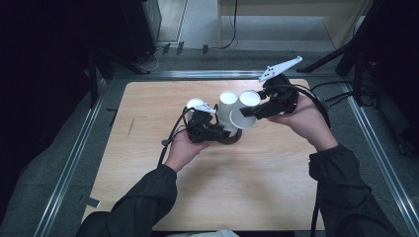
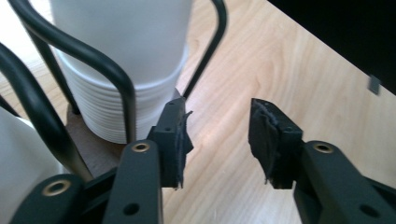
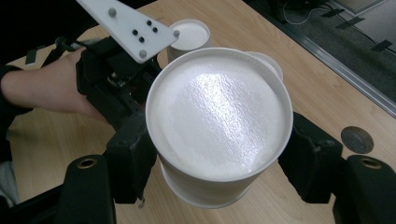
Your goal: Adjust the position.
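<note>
Starting nearest: two dark sleeves come in from the bottom of the high view onto the wooden table [image 1: 148, 197]. Left hand [image 1: 182, 150] holds the left gripper [image 1: 223, 132] low by the dark round base [image 1: 230, 138] of a wire cup holder. Left gripper view: jaws apart, nothing between the pads [image 2: 266, 140], bare wood in the gap; left pad sits just beside the holder's black wire [image 2: 116, 79] and the base edge, can't tell if it touches. Stack of nested white cups [image 2: 126, 60] stands upright on that base, ribbed rims visible low down, wire loops around it. Another white cup surface at the left edge of that view, too close to resolve. Right hand [image 1: 307, 121] holds the right gripper [image 1: 247, 114] raised above the table, right of the holder. Right gripper view: jaws clamped on either side of a single white cup [image 3: 219, 126], upside down, closed bottom facing the camera, clear of the table. High view shows that cup [image 1: 244, 109] tilted, just beside the stack top [image 1: 228, 101]. Farther back in the right gripper view: one more white cup [image 3: 189, 37] behind the held one, left gripper's white marker plate [image 3: 128, 25] beside it. Small dark disc [image 3: 357, 139] on the table at right. Beyond the table: metal rail, grey floor, cables.
</note>
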`<state>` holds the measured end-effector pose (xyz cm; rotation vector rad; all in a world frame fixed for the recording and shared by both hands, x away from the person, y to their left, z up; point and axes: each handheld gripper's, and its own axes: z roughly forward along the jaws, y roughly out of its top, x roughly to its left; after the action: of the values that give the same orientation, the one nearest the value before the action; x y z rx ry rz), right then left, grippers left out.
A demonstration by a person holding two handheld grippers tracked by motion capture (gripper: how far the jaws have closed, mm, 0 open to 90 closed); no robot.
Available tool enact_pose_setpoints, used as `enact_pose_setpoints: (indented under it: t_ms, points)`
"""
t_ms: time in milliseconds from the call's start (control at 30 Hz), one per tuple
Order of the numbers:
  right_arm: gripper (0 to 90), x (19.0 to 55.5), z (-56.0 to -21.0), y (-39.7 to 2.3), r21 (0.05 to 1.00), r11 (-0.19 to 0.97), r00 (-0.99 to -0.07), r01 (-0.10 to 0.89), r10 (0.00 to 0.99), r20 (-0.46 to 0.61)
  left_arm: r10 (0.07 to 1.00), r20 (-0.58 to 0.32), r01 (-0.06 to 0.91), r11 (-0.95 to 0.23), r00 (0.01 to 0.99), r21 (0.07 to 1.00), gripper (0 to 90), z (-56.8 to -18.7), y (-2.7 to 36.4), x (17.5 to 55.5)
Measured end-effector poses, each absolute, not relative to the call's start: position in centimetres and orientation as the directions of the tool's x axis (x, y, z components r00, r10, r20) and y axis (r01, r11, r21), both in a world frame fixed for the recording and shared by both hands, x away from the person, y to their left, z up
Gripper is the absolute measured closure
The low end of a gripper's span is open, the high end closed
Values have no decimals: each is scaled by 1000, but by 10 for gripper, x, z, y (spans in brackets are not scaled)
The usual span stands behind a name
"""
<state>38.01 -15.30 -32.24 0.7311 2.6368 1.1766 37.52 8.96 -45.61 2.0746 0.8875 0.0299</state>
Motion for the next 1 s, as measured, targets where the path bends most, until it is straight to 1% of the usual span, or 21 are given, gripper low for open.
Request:
enact_pose_setpoints:
  t_ms: [200,400,733,1000]
  points:
    - [326,369,-333,-160,732,576,-873,364,485,52,556,-284,556,-412,781,722,468,-454,98,367]
    - [325,361,-348,-165,730,584,-882,356,468,56,505,-283,524,-439,816,730,430,-453,106,357]
    - [324,352,-370,-163,730,586,-895,352,439,79,451,-258,475,-475,854,741,417,-460,119,343]
    - [324,347,-390,-159,728,586,-901,356,423,99,434,-240,445,-468,868,764,429,-467,132,334]
